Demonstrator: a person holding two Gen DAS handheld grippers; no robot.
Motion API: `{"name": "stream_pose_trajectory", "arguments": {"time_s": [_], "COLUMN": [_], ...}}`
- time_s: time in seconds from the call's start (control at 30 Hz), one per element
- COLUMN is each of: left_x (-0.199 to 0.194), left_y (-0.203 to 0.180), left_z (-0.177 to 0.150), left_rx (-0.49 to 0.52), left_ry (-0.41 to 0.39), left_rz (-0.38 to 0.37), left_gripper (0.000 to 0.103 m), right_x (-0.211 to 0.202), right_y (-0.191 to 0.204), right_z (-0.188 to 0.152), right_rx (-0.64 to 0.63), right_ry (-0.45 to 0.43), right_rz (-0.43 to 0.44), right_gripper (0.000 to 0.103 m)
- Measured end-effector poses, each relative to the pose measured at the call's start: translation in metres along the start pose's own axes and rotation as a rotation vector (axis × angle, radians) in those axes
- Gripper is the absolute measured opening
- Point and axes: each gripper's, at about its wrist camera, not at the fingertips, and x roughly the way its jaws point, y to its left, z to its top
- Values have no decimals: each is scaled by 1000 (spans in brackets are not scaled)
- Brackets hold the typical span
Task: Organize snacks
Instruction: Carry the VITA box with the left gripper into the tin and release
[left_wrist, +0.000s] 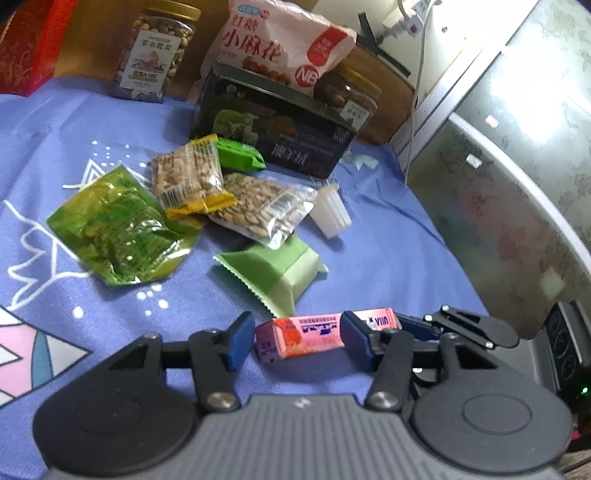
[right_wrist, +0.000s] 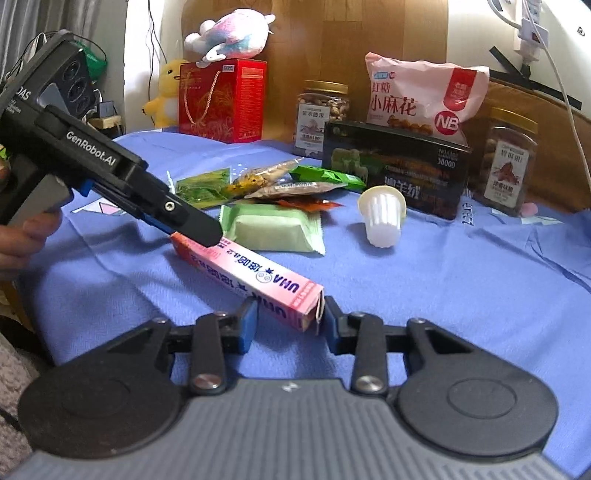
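Low in the frame, the pink UHA candy box (right_wrist: 255, 278) lies on the blue cloth (right_wrist: 461, 288). My right gripper (right_wrist: 290, 323) has narrowed its fingers around the box's near end; my left gripper (left_wrist: 295, 339) straddles the far end, fingers wide, one pad touching. The green wrapped snack (right_wrist: 273, 229) sits just behind.

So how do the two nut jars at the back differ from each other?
The left nut jar stands beside the red gift box and holds pale nuts; the right nut jar stands at the far right and holds darker, reddish-brown ones. The left jar's label is mostly white, the right jar's carries a red-brown picture. The black box stands between them. Both are clear, upright, gold-lidded jars.
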Motion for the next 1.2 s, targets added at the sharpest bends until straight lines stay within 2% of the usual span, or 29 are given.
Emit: {"name": "stream_pose_trajectory", "arguments": {"time_s": [0.23, 0.43, 0.83, 1.2], "left_x": [-20, -19, 6, 50], "left_y": [-9, -20, -34, -28], "left_z": [22, 54, 119, 183], "left_rx": [33, 83, 147, 169], "left_ry": [-84, -129, -201, -223], "left_rz": [-7, 17, 32, 64], "left_gripper": [51, 51, 50, 50], "right_x": [-5, -1, 18, 60], "right_y": [-3, -15, -52, -99], "right_z": [20, 45, 84, 117], "right_rx": [-13, -14, -24, -26], "right_ry": [-85, -141, -225, -244], "right_rz": [-13, -52, -140, -183], "right_gripper": [39, 39, 40, 40]}}
